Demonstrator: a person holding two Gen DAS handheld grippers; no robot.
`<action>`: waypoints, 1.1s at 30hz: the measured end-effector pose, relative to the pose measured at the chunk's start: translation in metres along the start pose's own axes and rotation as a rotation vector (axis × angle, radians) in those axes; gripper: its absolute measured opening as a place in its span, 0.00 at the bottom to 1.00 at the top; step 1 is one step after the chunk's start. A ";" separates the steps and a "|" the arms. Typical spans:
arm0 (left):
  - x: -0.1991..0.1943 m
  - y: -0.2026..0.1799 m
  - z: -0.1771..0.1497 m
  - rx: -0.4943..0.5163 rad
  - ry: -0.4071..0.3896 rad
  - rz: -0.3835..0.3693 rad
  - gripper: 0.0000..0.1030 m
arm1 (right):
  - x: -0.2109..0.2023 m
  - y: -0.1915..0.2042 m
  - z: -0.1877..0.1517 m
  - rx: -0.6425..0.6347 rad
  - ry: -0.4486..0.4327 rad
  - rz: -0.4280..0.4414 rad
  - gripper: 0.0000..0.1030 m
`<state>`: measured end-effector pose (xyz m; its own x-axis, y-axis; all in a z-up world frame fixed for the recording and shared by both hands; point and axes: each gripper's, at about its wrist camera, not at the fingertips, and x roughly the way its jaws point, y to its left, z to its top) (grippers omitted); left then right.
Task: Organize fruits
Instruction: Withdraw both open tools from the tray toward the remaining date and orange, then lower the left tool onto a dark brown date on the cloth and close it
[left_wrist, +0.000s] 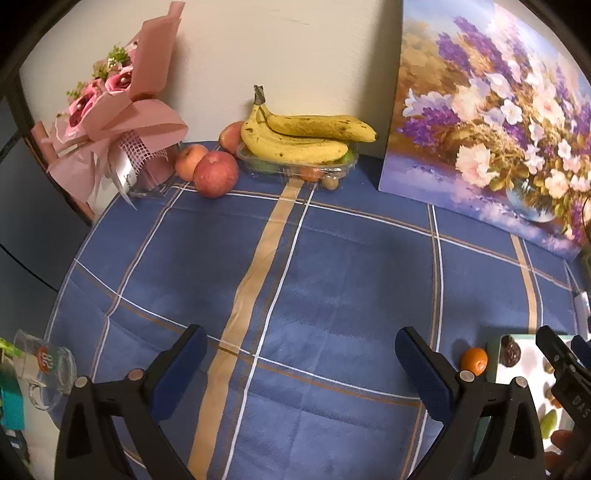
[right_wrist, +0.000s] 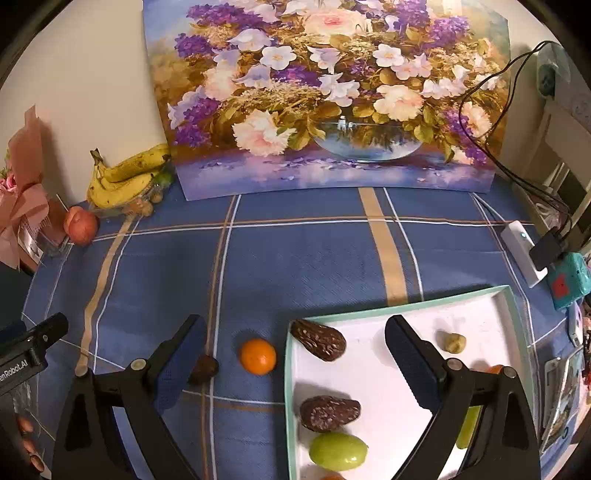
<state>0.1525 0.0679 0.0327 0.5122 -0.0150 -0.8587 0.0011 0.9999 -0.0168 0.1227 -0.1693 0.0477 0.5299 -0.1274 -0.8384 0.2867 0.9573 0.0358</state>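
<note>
While both grippers hang over the blue plaid tablecloth (right_wrist: 295, 258) with jaws spread wide and empty, the right gripper (right_wrist: 295, 354) straddles the white tray's (right_wrist: 480, 314) corner, dates (right_wrist: 318, 339) and a green grape (right_wrist: 338, 451) inside, a small orange (right_wrist: 258, 356) just outside. The left gripper (left_wrist: 301, 354) faces bare cloth. Farther back, bananas (left_wrist: 303, 136) and apples (left_wrist: 215, 173) sit beside a flower painting (right_wrist: 325, 96) leaning on the cream wall.

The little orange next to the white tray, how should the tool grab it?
Grip the little orange across its round middle, coming from above. It sits alone on the tablecloth, clear of the tray rim and the dark fruit, so both fingers should fit around it.
</note>
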 end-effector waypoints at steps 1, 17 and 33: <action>0.001 0.000 0.001 -0.008 -0.001 -0.007 1.00 | 0.001 0.000 0.002 0.002 -0.002 0.000 0.94; 0.020 -0.048 -0.002 0.059 -0.017 -0.099 1.00 | 0.008 -0.031 0.013 -0.014 -0.002 0.008 0.94; 0.066 -0.075 -0.020 0.036 0.129 -0.180 1.00 | 0.025 -0.024 0.003 -0.151 0.047 -0.024 0.94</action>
<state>0.1690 -0.0086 -0.0325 0.3871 -0.1918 -0.9019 0.1148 0.9805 -0.1593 0.1311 -0.1959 0.0275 0.4851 -0.1414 -0.8629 0.1739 0.9827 -0.0633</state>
